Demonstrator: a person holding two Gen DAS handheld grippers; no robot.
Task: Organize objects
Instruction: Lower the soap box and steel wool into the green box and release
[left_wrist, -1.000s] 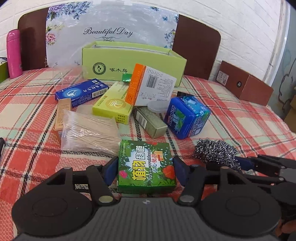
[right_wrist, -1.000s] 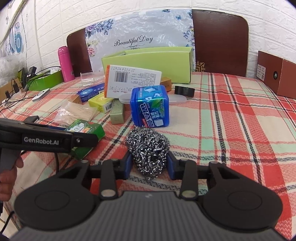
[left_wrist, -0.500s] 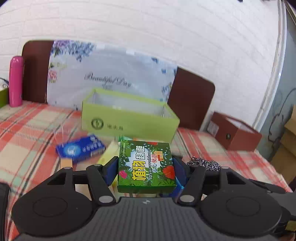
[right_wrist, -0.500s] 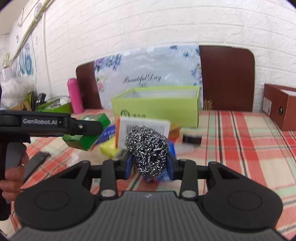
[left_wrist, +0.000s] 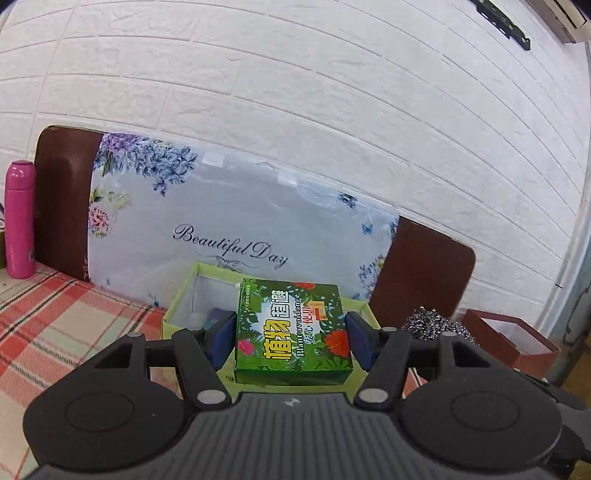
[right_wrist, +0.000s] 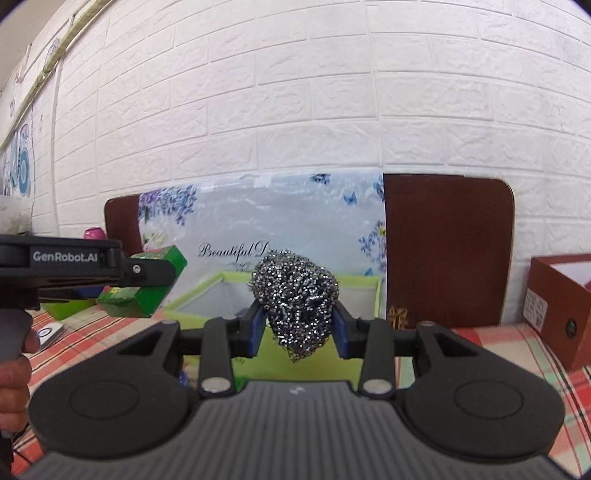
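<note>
My left gripper (left_wrist: 291, 338) is shut on a green leafy-print box (left_wrist: 293, 332) and holds it in the air over the near edge of the open light-green carton (left_wrist: 177, 302). My right gripper (right_wrist: 297, 325) is shut on a steel wool scrubber (right_wrist: 295, 304), raised in front of the same carton (right_wrist: 192, 295). In the right wrist view the left gripper (right_wrist: 147, 275) with its green box (right_wrist: 147, 295) is at the left. The scrubber also shows at the right of the left wrist view (left_wrist: 432, 326).
A floral "Beautiful Day" board (left_wrist: 236, 229) leans on a brown headboard (left_wrist: 428, 273) against the white brick wall. A pink bottle (left_wrist: 18, 221) stands at far left. A brown box (right_wrist: 557, 306) sits at right on the red plaid cloth (left_wrist: 55, 325).
Both grippers rose from the table with their loads and moved forward to the light-green carton. The other items on the cloth have dropped out of view.
</note>
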